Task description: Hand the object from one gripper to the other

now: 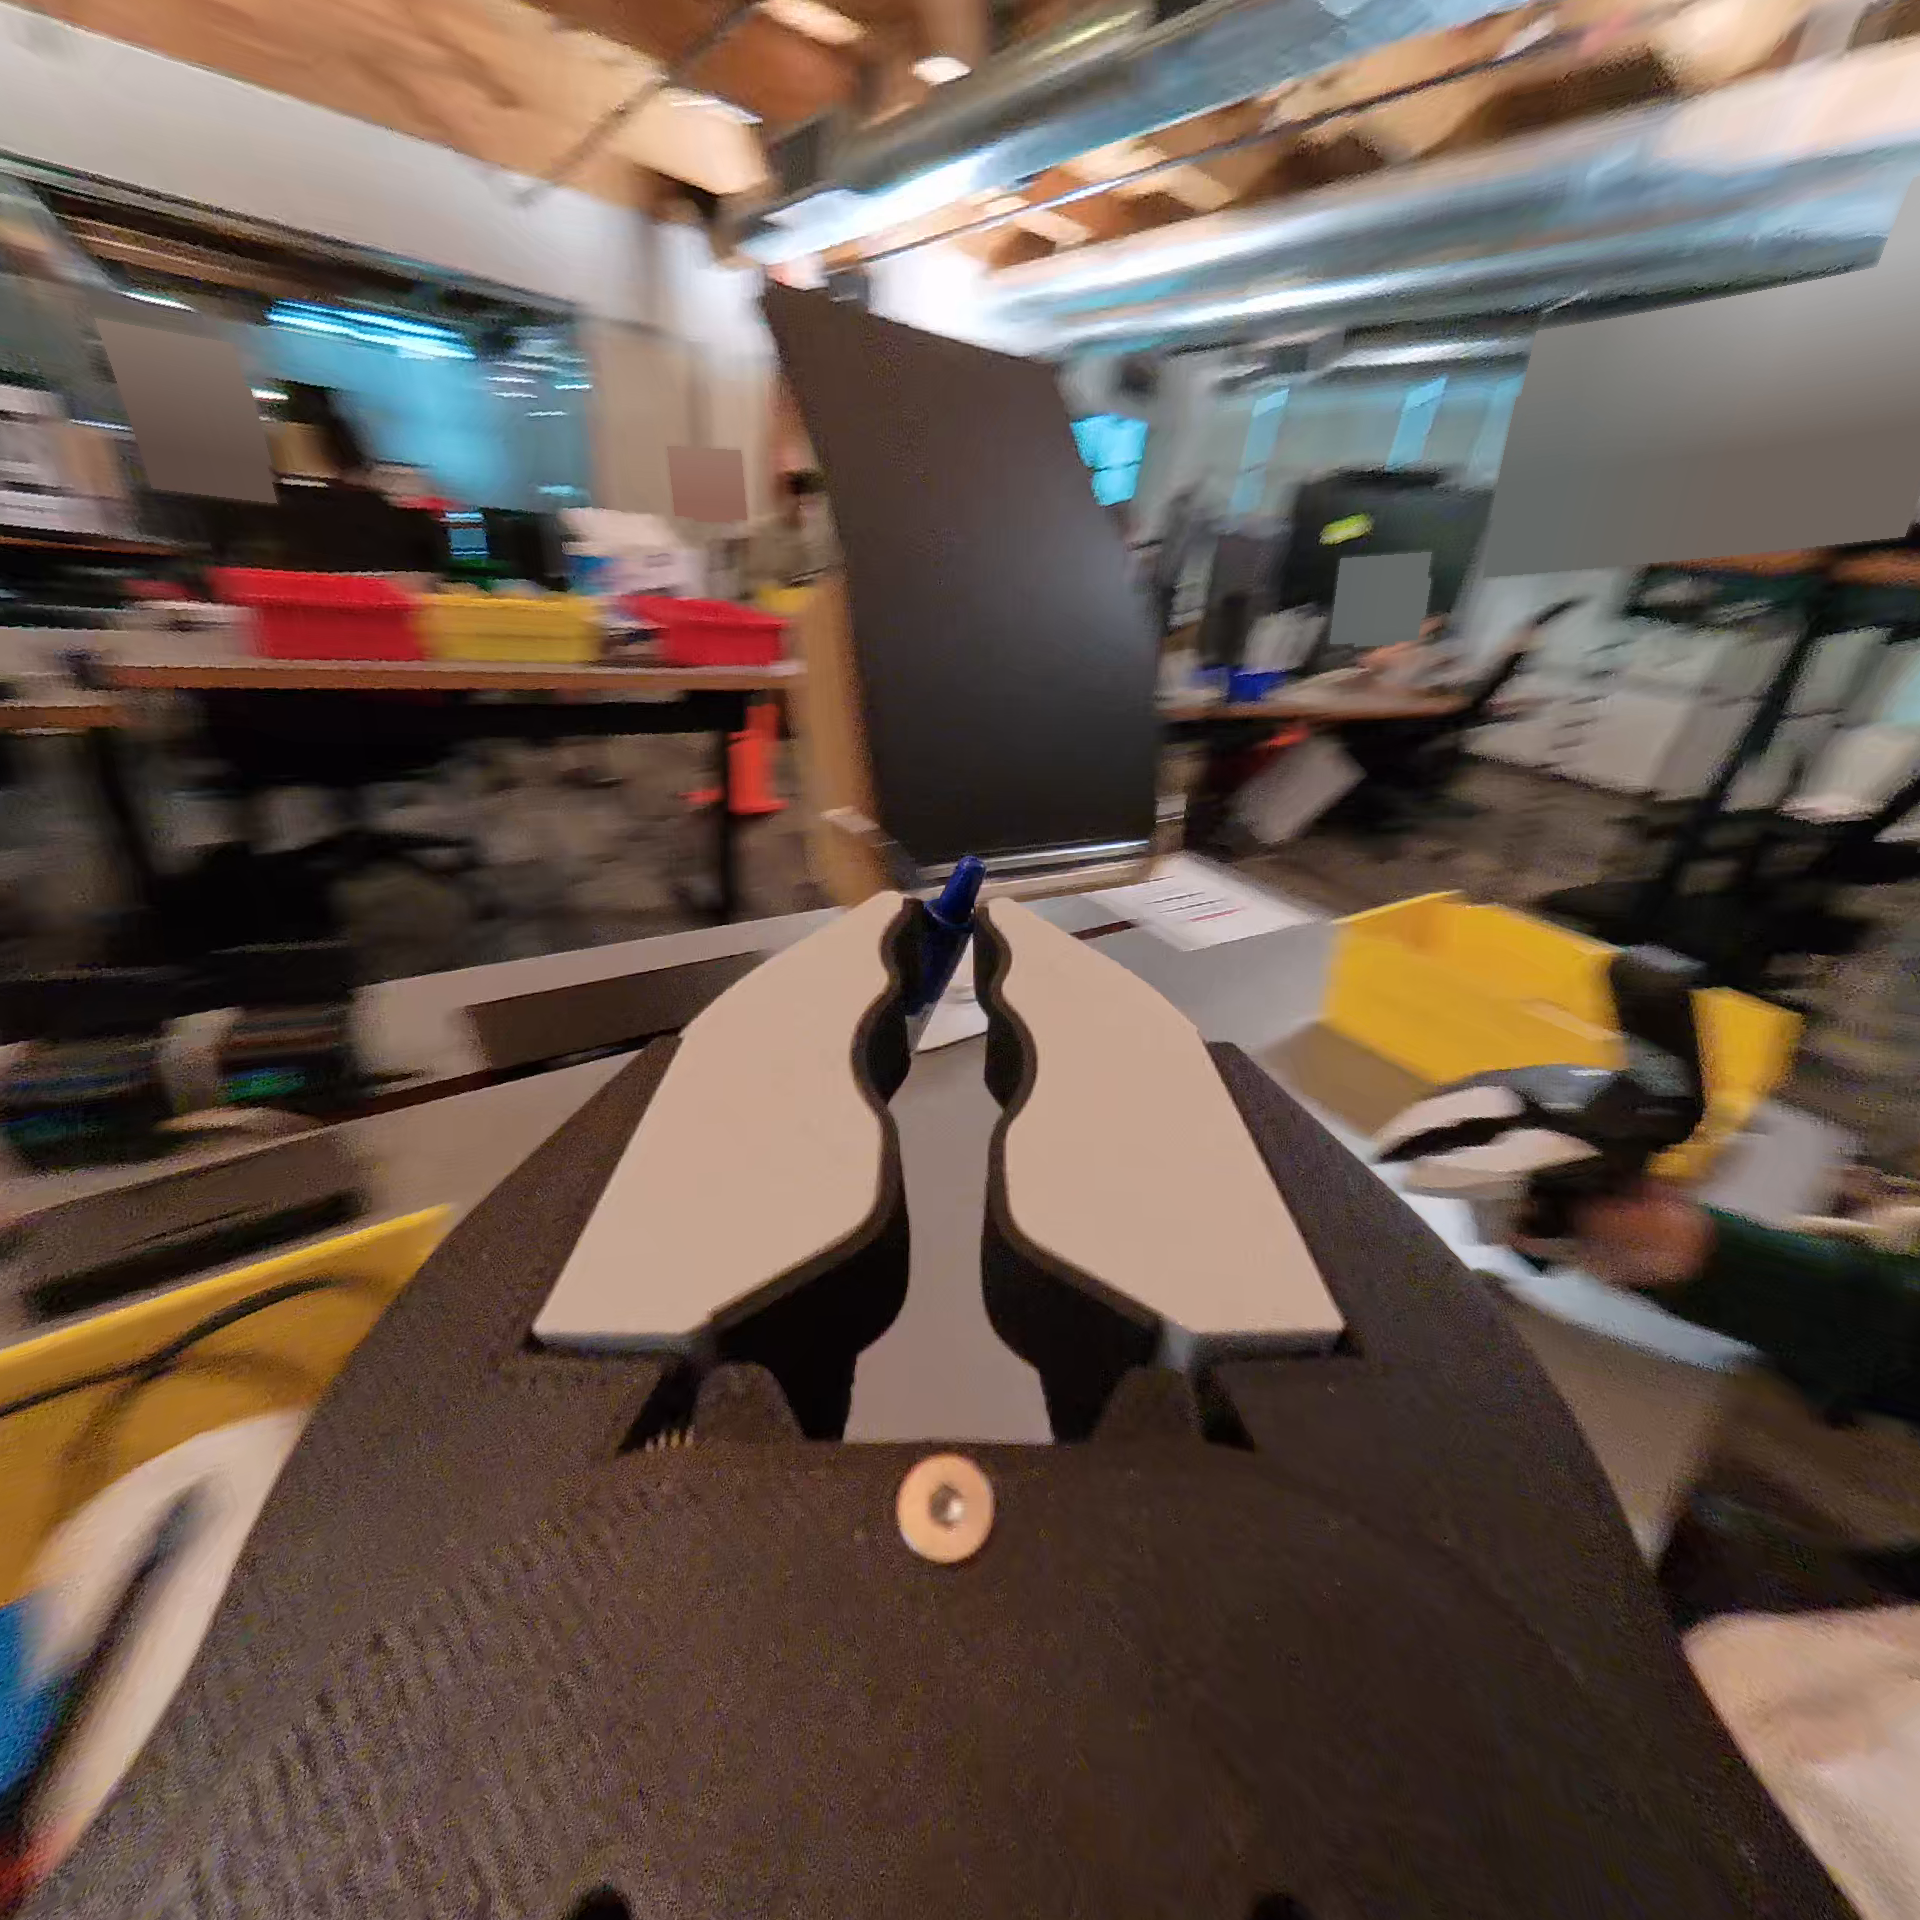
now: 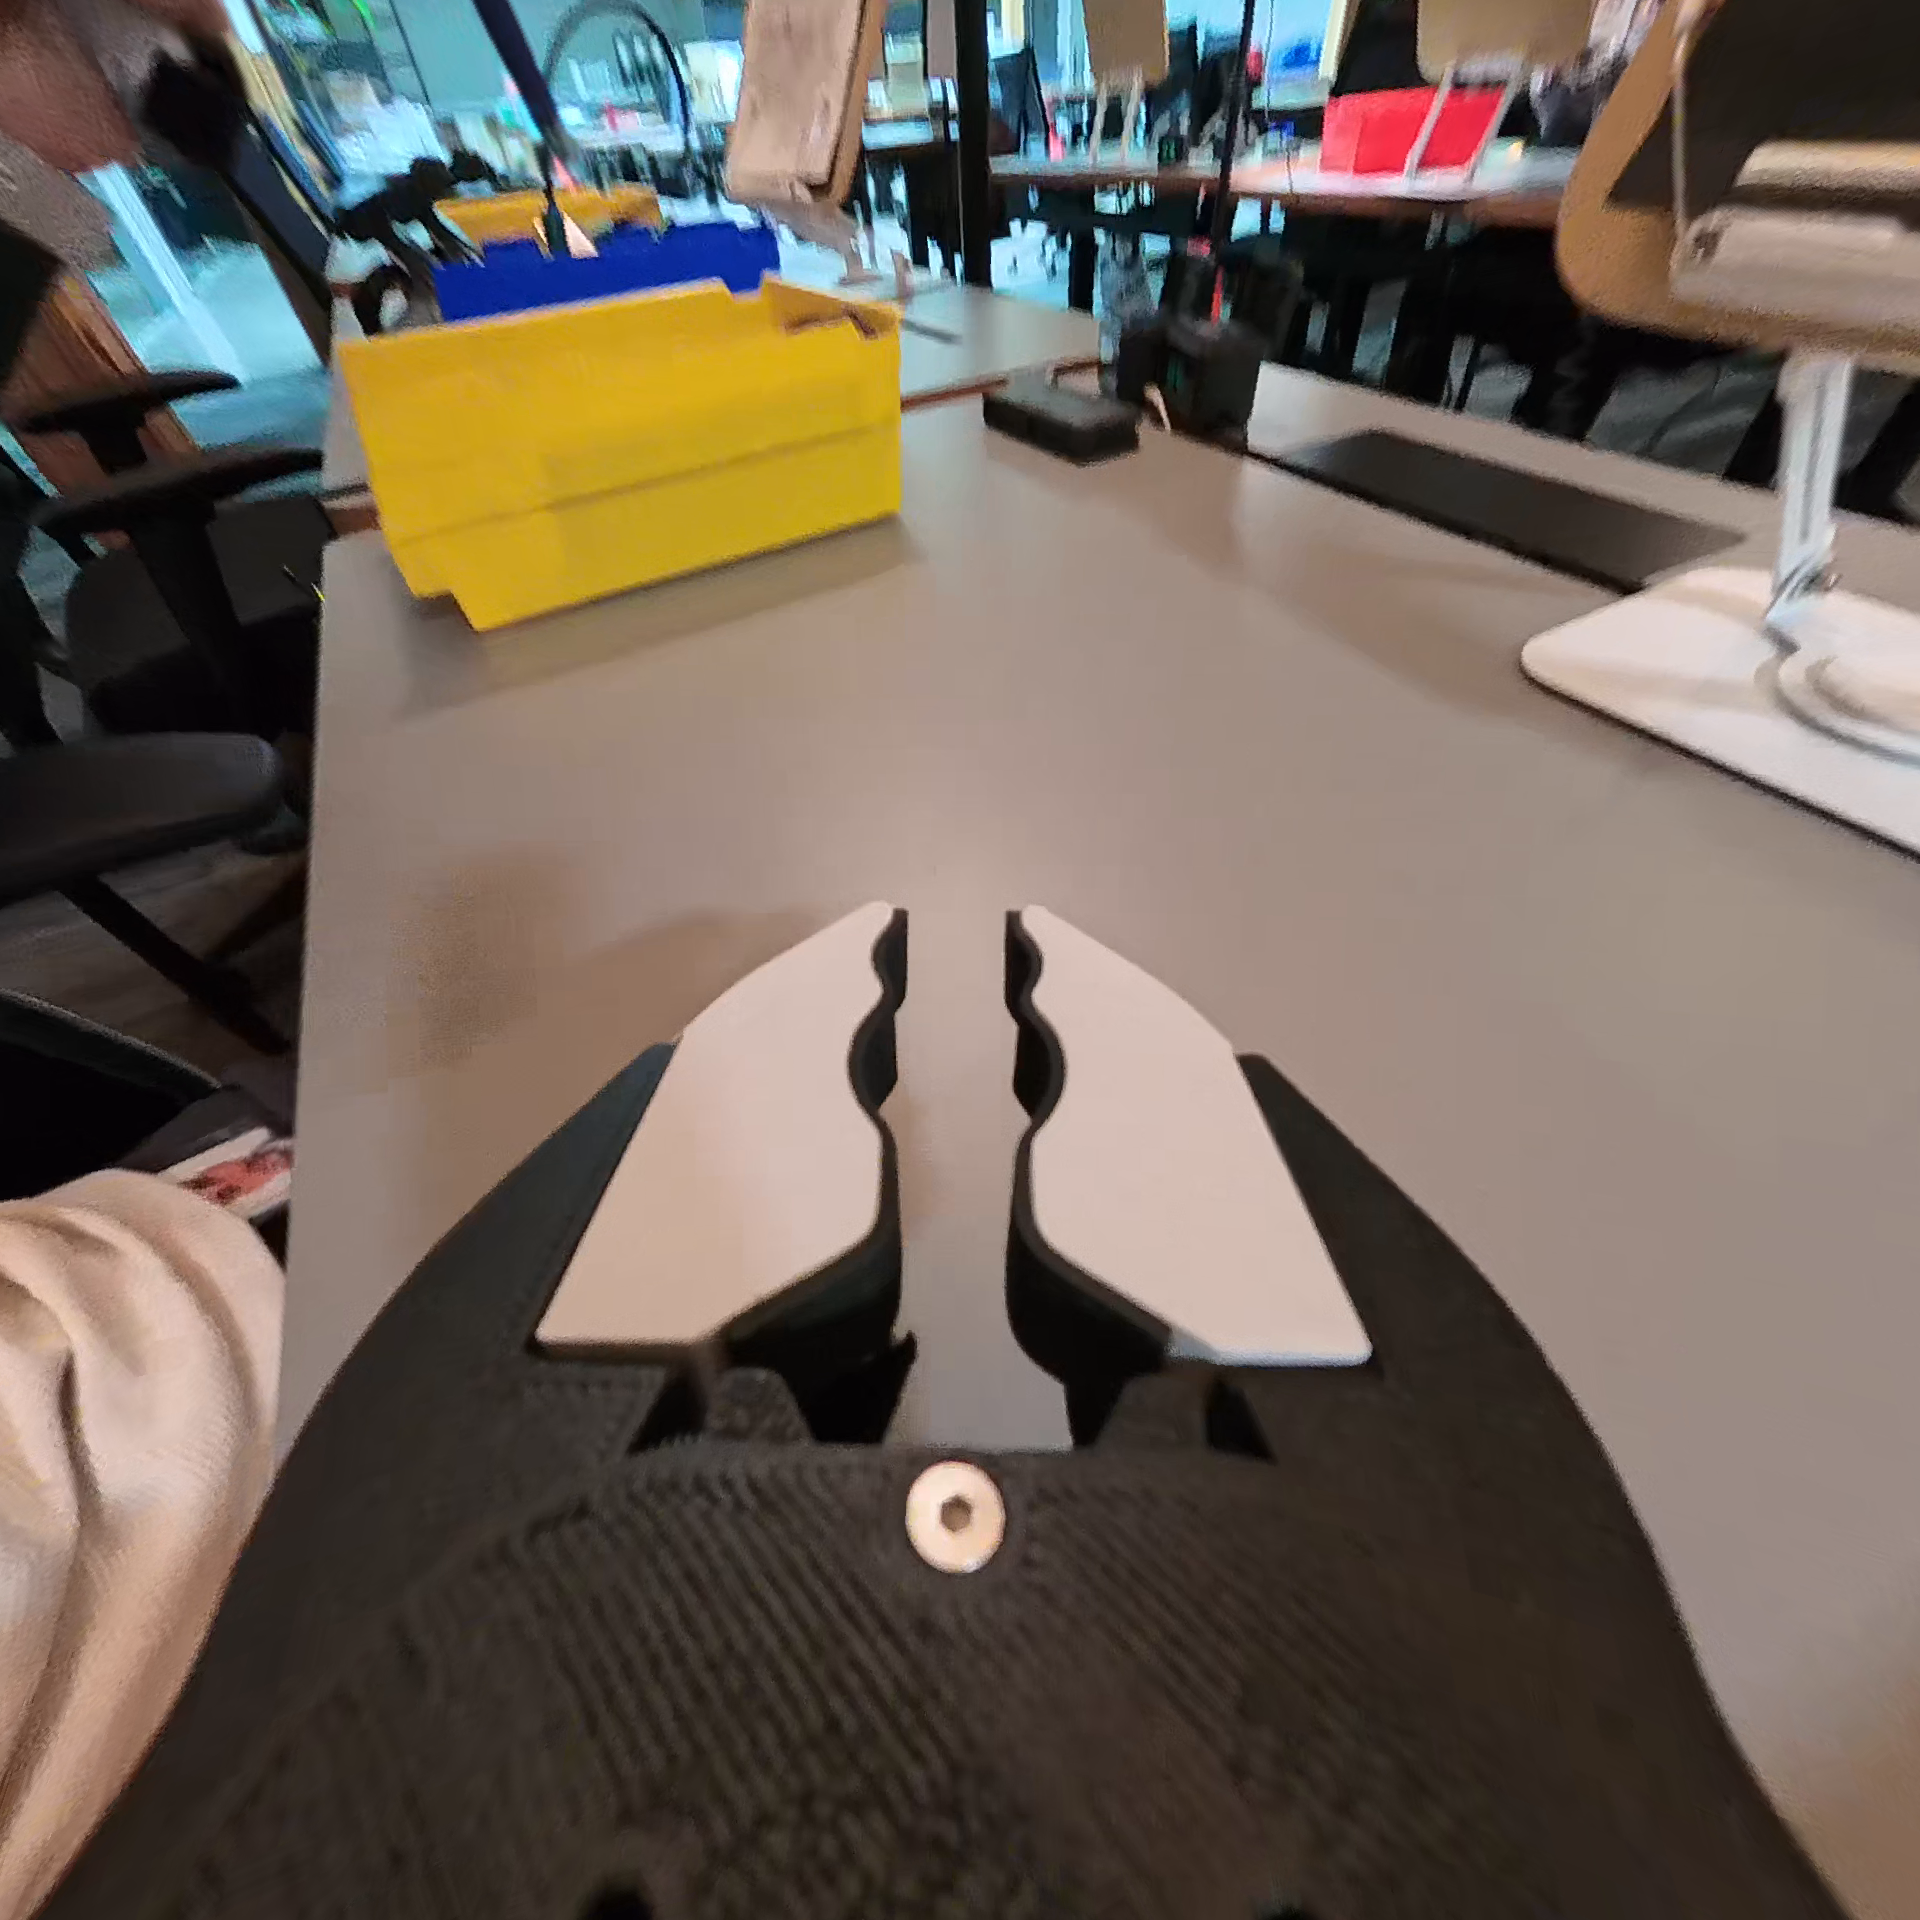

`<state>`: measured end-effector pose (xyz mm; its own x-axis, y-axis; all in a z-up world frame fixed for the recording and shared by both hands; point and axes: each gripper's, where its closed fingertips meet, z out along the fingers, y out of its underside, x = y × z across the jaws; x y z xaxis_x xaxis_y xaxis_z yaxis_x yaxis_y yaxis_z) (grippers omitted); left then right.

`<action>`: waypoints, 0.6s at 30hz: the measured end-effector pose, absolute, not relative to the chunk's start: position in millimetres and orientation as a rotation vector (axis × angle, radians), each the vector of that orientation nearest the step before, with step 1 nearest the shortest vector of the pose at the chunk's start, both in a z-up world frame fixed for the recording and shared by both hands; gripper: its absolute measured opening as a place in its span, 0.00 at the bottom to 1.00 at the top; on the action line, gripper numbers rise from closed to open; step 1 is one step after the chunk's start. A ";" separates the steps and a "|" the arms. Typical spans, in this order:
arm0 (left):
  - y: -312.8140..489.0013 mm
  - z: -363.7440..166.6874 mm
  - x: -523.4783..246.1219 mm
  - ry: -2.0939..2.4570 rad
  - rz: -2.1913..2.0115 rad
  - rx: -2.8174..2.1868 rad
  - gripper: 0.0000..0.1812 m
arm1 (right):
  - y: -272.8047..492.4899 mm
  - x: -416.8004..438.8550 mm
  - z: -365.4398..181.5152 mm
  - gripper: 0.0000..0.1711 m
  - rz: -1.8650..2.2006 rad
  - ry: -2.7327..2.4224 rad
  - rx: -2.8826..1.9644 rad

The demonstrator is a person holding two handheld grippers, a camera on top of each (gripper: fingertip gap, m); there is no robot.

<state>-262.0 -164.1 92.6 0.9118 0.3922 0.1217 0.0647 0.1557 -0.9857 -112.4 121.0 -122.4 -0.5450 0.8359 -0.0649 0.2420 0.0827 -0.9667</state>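
Observation:
My left gripper is shut on a blue pen, pinched between its fingertips. The pen stands nearly upright, its blue end poking above the tips. The gripper is held above the grey table. My right gripper is open and empty, with a narrow gap between its fingers, low over the grey table. It also shows blurred in the left wrist view, to the right of the left gripper and lower, held by a hand.
A yellow bin stands at the far left of the table with a blue bin behind it. A white monitor stand base is on the right. Another yellow bin is near the left gripper. A dark monitor stands ahead.

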 end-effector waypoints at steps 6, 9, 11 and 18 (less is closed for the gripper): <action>-55.4 63.6 -206.5 -0.210 -0.357 -1.351 0.04 | 107.3 -101.3 -96.4 0.15 1.589 -1.788 -0.911; -16.4 46.7 -178.3 -0.177 -0.657 -1.259 0.04 | 93.8 -96.6 -91.7 0.17 1.601 -1.806 -0.859; 2.2 36.6 -160.8 -0.156 -0.801 -1.222 0.04 | 84.3 -95.6 -92.3 0.19 1.604 -1.824 -0.846; 45.5 0.4 -116.6 -0.134 -0.982 -1.263 0.03 | 55.1 -94.3 -102.0 0.20 1.631 -1.903 -0.833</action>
